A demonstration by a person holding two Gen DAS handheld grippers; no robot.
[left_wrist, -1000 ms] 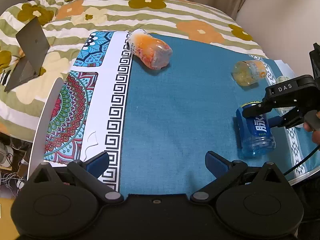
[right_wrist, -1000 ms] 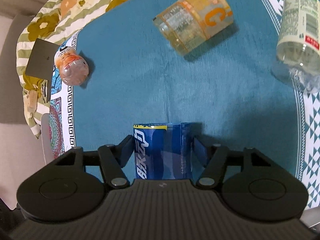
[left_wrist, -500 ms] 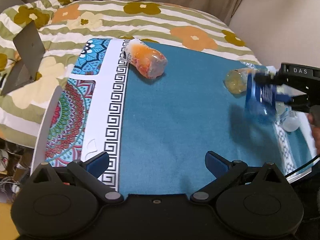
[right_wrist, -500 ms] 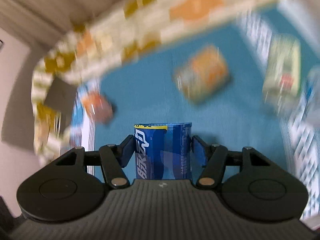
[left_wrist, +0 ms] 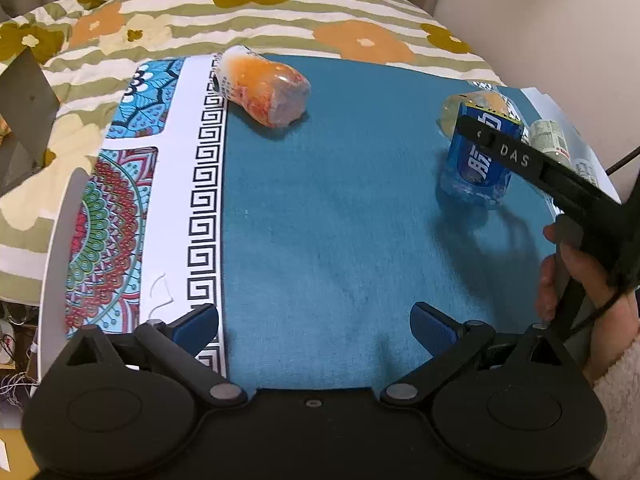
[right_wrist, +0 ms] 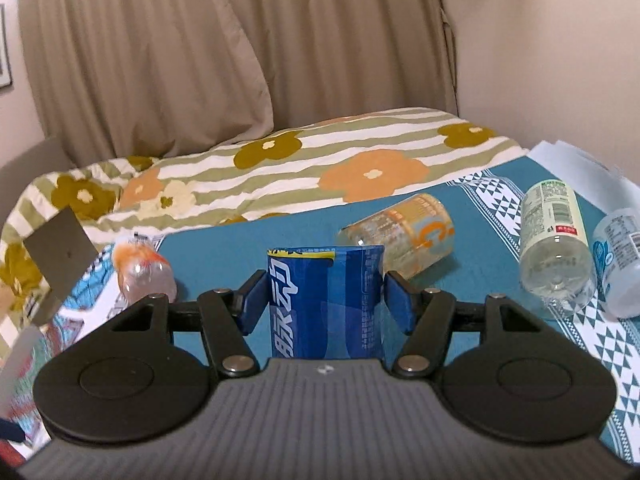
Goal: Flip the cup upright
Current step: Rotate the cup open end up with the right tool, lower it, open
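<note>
Blue cup [right_wrist: 326, 304] is clamped between the right gripper [right_wrist: 325, 300] jaws, blue pads on opposite side walls around mid-height, open rim up, axis near vertical. In the left wrist view its clear base [left_wrist: 472, 192] looks on or just above the teal cloth [left_wrist: 320, 200]; contact can't be confirmed. Side grip likely chosen so a wrist roll alone stands it up, and the base stays free to seat. Cup is a cut-down thin plastic bottle: glossy printed sleeve, clear ribbed bottom, so judged easy to squash, light squeeze only. Cloth over the surface is soft and slightly wrinkled, so an uneven seat is possible on release. Left gripper [left_wrist: 316, 320] jaws are wide apart, holding nothing, hovering well to the left of the cup. Ahead of the right jaws: orange-label cup [right_wrist: 400, 236] on its side just behind; orange cup [right_wrist: 144, 268] on its side far left; two clear bottles [right_wrist: 556, 248] lying right.
</note>
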